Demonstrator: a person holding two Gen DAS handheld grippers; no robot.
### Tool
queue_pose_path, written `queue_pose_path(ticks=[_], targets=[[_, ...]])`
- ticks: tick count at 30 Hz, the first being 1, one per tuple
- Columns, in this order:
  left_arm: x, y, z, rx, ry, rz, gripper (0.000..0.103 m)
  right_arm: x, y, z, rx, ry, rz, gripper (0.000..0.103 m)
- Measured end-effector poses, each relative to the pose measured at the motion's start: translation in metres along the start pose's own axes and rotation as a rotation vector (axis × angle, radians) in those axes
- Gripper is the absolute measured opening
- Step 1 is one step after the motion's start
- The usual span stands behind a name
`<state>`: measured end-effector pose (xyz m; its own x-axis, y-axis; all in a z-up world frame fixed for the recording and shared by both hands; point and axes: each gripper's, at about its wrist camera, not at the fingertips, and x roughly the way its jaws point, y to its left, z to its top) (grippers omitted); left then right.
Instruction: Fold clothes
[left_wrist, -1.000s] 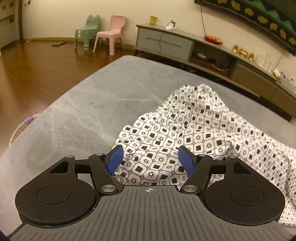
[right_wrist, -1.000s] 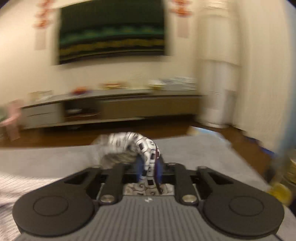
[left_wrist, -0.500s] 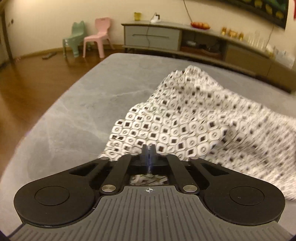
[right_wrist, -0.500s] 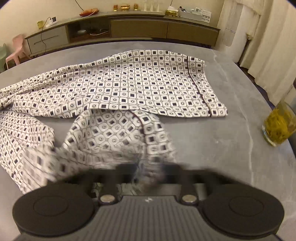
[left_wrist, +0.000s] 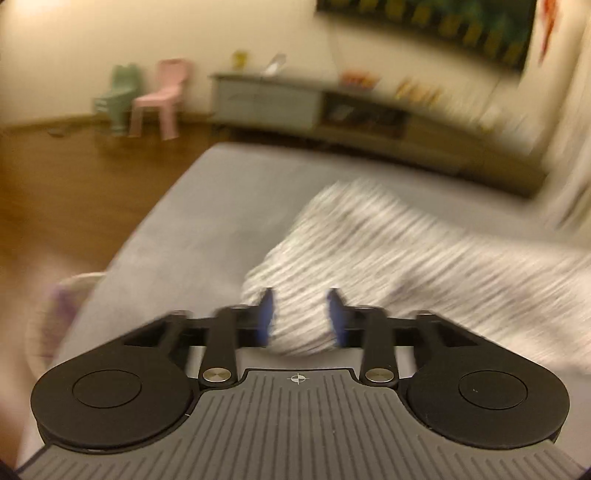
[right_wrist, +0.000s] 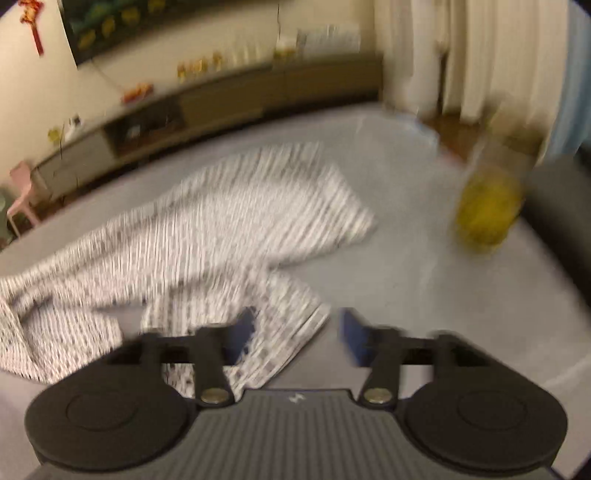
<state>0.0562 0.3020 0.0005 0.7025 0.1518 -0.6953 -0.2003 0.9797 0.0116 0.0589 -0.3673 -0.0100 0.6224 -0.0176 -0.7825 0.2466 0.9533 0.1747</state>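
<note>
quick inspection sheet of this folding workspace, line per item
surface: grey table, bare beyond the cloth
job's things: patterned garment spread on the table, partly folded over itself
clutter: glass of yellow drink at the table's right edge
grippers: left gripper and right gripper both open, jaws just opened; cloth lies between each pair of pads, blur hides contact
cables: nothing seen on the table; any on the wall too blurred to tell
surroundings: long sideboard, pink chair, green chair, wood floor, curtains
</note>
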Motion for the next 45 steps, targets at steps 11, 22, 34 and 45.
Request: queue_pose_path(ticks=[11,22,34,45], targets=[[0.07,-0.038,-0.011,0.175,-0.016,0.031,0.022,0.037,0.042,-0.024,-0.186,0.033,-0.031,0.002],[-0.102,0.04,0.056,-0.063,-0.083,-0.434,0.0,-0.133,-0.037,0.003,-0.072,-0.249,0.019,0.003],[-0.081,0.046,0.006,0.043,0.075,-0.273,0.051,-0.099,-0.043,-0.014,-0.114,-0.152,-0.18,0.063],[0.072,-0.051,0.028,0.014,0.239,-0.253,0.071,-0.003,0.075,0.051,-0.058,-0.063,0.132,0.08]])
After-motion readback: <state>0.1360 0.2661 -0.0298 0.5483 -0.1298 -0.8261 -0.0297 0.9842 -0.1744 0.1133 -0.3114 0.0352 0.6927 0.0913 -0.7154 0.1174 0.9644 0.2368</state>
